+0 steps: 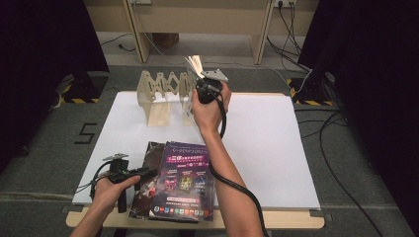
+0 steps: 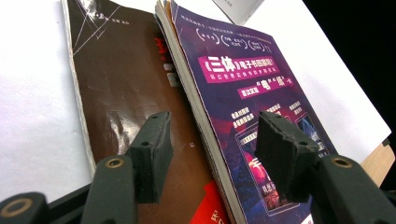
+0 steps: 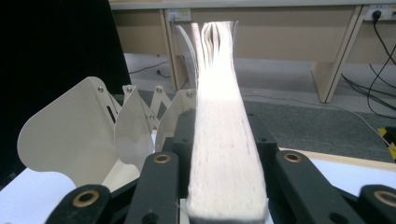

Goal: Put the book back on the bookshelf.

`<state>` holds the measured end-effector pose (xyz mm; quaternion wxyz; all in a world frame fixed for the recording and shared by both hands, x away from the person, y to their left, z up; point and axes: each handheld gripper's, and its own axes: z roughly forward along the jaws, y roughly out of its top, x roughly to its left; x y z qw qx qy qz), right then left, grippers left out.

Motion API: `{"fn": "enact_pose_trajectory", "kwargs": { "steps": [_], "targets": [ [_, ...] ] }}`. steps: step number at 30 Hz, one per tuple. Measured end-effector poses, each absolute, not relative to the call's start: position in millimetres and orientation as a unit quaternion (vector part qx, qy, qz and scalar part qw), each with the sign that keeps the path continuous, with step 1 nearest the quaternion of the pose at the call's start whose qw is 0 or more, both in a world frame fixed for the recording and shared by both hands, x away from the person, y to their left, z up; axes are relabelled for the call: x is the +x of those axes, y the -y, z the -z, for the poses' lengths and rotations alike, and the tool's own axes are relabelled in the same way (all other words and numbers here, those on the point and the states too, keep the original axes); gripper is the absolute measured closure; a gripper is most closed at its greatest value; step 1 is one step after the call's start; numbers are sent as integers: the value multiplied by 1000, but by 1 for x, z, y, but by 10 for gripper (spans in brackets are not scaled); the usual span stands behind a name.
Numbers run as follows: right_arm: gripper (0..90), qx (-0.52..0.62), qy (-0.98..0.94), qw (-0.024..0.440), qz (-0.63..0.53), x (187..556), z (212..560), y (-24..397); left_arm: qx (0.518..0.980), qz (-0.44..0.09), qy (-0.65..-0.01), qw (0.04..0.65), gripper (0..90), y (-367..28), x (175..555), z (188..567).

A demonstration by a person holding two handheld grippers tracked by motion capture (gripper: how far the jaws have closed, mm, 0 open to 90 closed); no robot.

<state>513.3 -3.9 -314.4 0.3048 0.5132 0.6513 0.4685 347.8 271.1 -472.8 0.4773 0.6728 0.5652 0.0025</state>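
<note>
High view: the right gripper (image 1: 201, 74) holds a book (image 1: 194, 64) upright above the rack (image 1: 160, 89) at the table's (image 1: 276, 148) far edge, pages fanning at the top. The left gripper (image 1: 148, 173) rests at the near edge against two books, a purple one (image 1: 185, 180) overlapping a brown one (image 1: 148, 192). Left gripper view: jaws spread, straddling the purple book's (image 2: 243, 93) spine edge, brown book (image 2: 126, 79) beside. Right gripper view: jaws pinch the book (image 3: 226, 154); rack dividers (image 3: 74, 135) lie just beyond.
</note>
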Motion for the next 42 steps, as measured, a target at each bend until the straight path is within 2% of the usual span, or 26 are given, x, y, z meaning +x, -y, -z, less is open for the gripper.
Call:
{"fn": "enact_pose_trajectory", "kwargs": {
  "steps": [12, 20, 23, 27, 35, 42],
  "targets": [
    [626, 524, -670, 263, -455, 527, 302, 8, 671, -5, -565, 480, 441, -273, 348, 470],
    [658, 527, -682, 257, -438, 532, 302, 9, 672, -7, -566, 477, 441, -273, 348, 471],
    [676, 534, -692, 242, -422, 537, 303, 8, 674, -4, -565, 477, 441, -272, 349, 471],
    [734, 535, -698, 250, -405, 541, 301, 5, 674, -4, -566, 474, 442, -273, 349, 472],
    [743, 535, -687, 260, -417, 536, 300, 1, 672, -3, -566, 478, 441, -273, 350, 473],
    [744, 524, -671, 293, -436, 535, 297, -5, 672, -5, -566, 478, 442, -274, 349, 472]
  ]
}}
